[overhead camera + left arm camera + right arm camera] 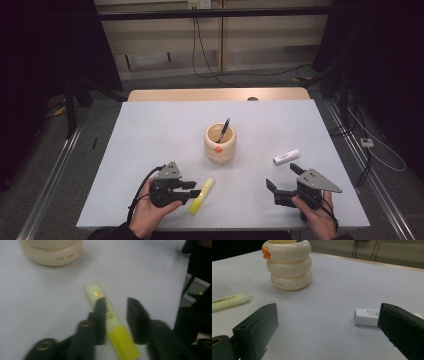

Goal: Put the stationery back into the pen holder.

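Your left gripper (115, 315) sits low at the near left of the table (150, 135), with its jaws drawn in narrow around the yellow highlighter (110, 320). One jaw lies right against the barrel; the other stands just off it, with a sliver of table showing between. The picture from that gripper is blurred, so you cannot be sure the pads are actually pressing; it looks like a straddle rather than a firm hold. The highlighter lies flat on the table, its darker yellow cap end toward you and its pale end pointing away toward the cup.

Your right gripper (283, 177) rests at the near right, jaws spread wide with nothing between them. Just beyond its far jaw lies a small white stick (367, 317), flat on the table and apart from the jaws.

Farther out, near the middle of the table, stands the cream ringed cup (220, 143) with an orange spot on its side. A dark pen (225, 129) leans inside it, upright but tilted.
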### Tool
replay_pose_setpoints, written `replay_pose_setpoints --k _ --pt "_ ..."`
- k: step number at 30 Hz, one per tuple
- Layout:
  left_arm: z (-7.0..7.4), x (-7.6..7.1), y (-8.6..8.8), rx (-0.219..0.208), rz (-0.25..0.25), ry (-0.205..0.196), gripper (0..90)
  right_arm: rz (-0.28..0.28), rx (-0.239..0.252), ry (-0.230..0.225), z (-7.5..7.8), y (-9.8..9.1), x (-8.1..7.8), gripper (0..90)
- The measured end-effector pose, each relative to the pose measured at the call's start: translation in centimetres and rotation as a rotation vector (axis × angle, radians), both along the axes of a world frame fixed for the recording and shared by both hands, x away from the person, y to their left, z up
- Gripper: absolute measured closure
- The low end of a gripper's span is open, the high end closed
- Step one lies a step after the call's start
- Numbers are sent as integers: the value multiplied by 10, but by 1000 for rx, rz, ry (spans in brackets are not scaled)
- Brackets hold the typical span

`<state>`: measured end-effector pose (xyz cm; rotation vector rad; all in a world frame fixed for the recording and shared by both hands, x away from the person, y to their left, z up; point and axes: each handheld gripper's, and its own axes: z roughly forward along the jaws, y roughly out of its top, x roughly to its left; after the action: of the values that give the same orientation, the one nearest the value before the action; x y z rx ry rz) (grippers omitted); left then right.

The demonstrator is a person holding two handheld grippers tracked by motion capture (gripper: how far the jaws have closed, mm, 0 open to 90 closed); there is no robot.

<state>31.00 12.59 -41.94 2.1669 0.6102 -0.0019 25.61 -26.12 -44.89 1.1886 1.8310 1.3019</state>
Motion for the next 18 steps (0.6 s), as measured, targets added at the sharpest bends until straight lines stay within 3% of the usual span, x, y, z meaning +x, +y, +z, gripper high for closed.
replay_pose_setpoints --k 3,4,8,18 --pt "0 -7 -6 5 -52 18 888 1 0 1 0 0 0 30" --pt "0 -9 -8 20 -58 14 900 0 0 2 0 0 0 30" --pt "-4 -15 -16 64 -87 24 900 0 -2 2 0 0 0 30" --pt "-14 -20 -26 119 -137 76 900 1 -2 2 0 0 1 30"
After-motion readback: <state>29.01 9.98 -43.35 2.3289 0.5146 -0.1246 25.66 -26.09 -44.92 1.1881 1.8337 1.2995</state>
